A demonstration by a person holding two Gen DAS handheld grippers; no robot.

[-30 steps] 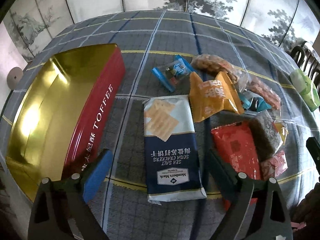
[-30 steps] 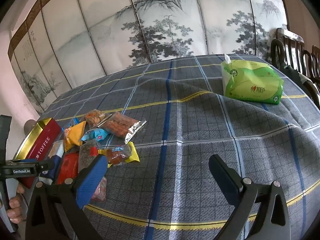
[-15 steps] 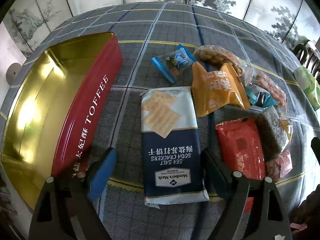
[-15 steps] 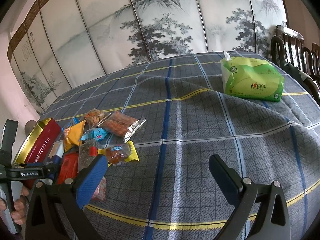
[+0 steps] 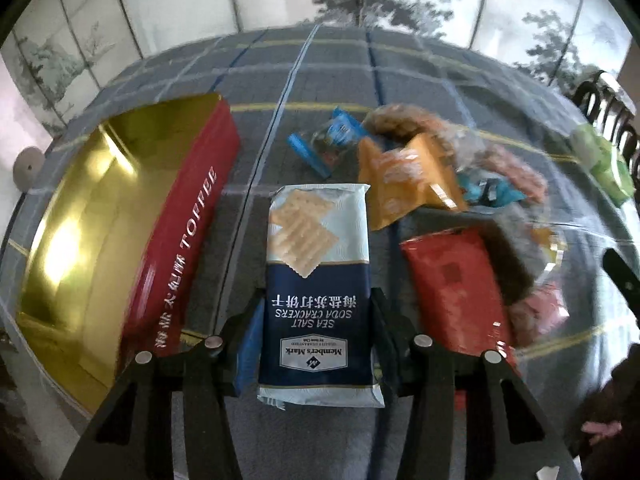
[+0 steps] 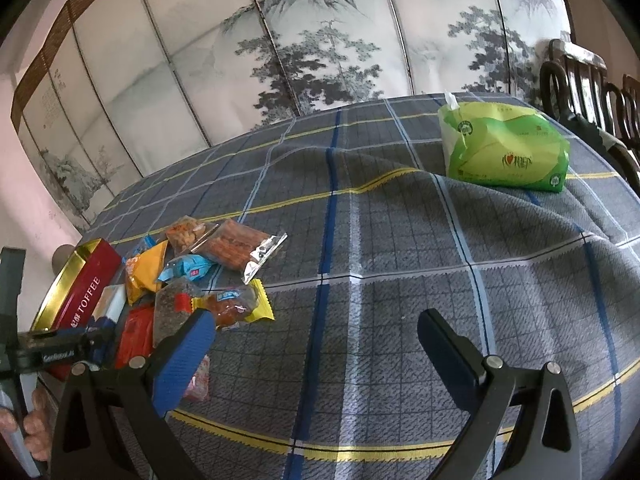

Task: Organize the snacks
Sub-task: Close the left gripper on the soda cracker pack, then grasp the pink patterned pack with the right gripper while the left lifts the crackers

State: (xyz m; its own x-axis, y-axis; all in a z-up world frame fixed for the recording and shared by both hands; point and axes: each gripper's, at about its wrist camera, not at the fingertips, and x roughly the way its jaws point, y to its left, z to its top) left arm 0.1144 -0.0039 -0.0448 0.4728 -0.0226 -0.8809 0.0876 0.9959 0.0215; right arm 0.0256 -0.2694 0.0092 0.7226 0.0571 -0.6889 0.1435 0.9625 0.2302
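Left gripper [image 5: 316, 344] has its jaws just closing in on the sea salt soda cracker pack [image 5: 318, 280], which sits between them; the pads look to be pressing on its two long edges at the dark-blue near end, so I read this as a grip taken.

Pack lies flat on the plaid tablecloth [image 5: 332, 76], long axis running straight away from the gripper, cracker picture at the far end.

Red toffee tin [image 5: 120, 220], open and gold inside, lies just beside the pack on the gripper's left, roughly parallel to it. Remaining snacks, among them a red packet [image 5: 452, 284] and an orange packet [image 5: 400, 176], sit on the other side.

Right gripper [image 6: 316, 344] hangs wide open over bare cloth, holding nothing, well apart from the pack. Left hand is plainly the nearer.

Likely next: lift, carry sideways to the tin.
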